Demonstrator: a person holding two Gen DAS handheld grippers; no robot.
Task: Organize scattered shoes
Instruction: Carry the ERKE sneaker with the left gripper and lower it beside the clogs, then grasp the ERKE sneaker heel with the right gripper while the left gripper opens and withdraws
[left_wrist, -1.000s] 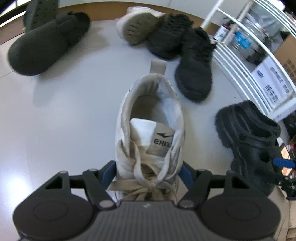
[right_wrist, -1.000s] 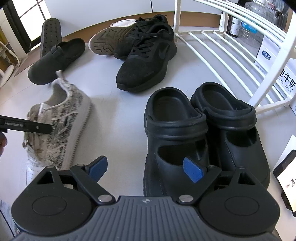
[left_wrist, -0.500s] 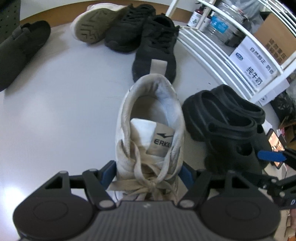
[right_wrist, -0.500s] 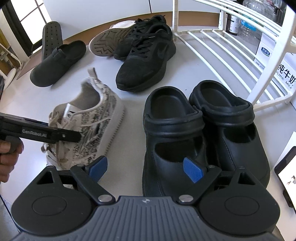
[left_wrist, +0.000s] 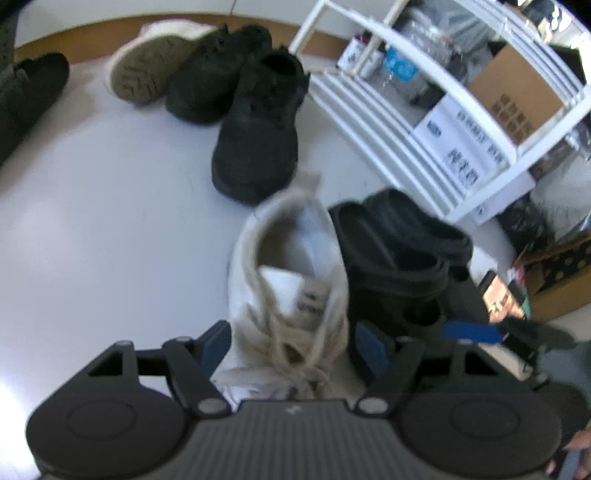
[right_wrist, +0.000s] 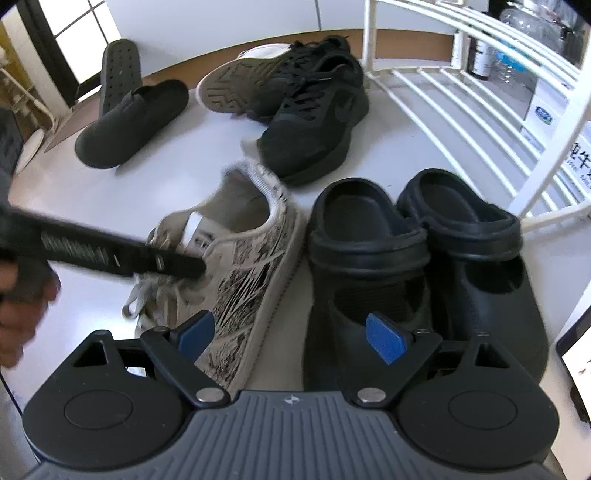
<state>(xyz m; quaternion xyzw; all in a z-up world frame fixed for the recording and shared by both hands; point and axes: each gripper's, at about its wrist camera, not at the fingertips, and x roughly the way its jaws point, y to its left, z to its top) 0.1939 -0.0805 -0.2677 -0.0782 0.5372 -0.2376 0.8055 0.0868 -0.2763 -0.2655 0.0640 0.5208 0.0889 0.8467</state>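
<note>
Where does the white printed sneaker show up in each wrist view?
Left wrist: the white sneaker is at lower centre, between the left gripper fingers, heel pointing away, blurred.
Right wrist: it lies left of centre, seen from its side, with the left gripper's finger across its laces.
Shared landmark: the pair of black clogs, just right of the sneaker in both views.

Cream sneaker (right_wrist: 236, 266) with black streaks, glossy black clogs (right_wrist: 424, 266), matte black trainers (right_wrist: 314, 122), white rack (right_wrist: 480, 92).
</note>
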